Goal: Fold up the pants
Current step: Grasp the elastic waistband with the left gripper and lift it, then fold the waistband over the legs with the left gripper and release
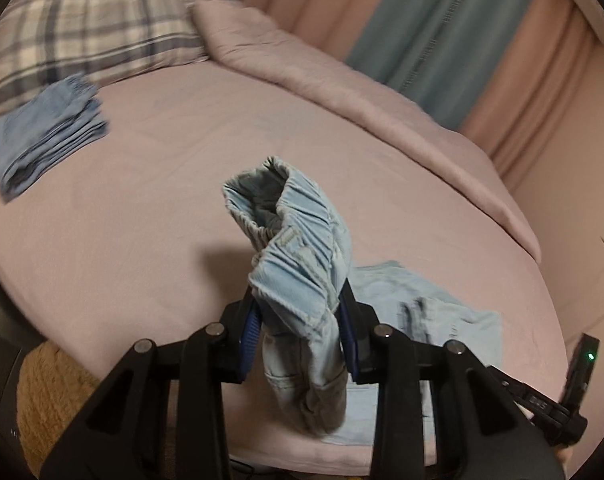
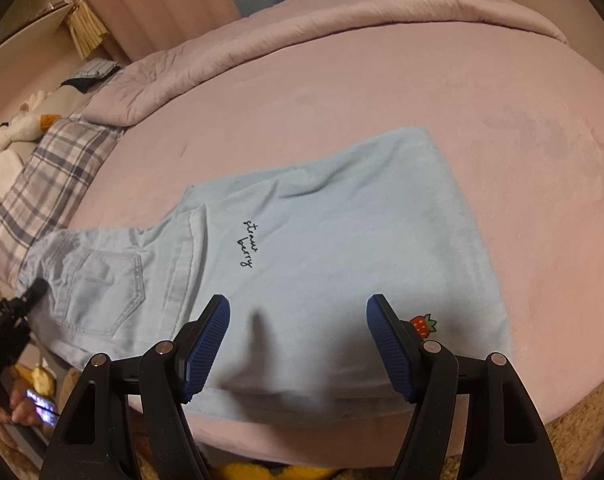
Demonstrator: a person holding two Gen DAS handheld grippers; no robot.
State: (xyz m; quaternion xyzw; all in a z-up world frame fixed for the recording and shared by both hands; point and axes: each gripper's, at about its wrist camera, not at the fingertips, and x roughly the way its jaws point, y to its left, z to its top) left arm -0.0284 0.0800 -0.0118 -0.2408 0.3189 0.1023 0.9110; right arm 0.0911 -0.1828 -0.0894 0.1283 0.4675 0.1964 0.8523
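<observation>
The left gripper [image 1: 300, 320] is clamping the gathered waistband of the light-blue denim pants [image 1: 298, 248], hiding its blue pads; the legs are lying on the pink bed sheet [image 2: 501, 152]. The right gripper [image 2: 298, 344] is hovering wide, empty. Pink curtains [image 1: 533, 92] are hanging behind.

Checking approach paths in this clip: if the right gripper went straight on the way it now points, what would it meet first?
Most likely the light blue pants lying flat on the bed. The right gripper hangs open above them, nothing between its fingers; how far above is unclear.
</observation>
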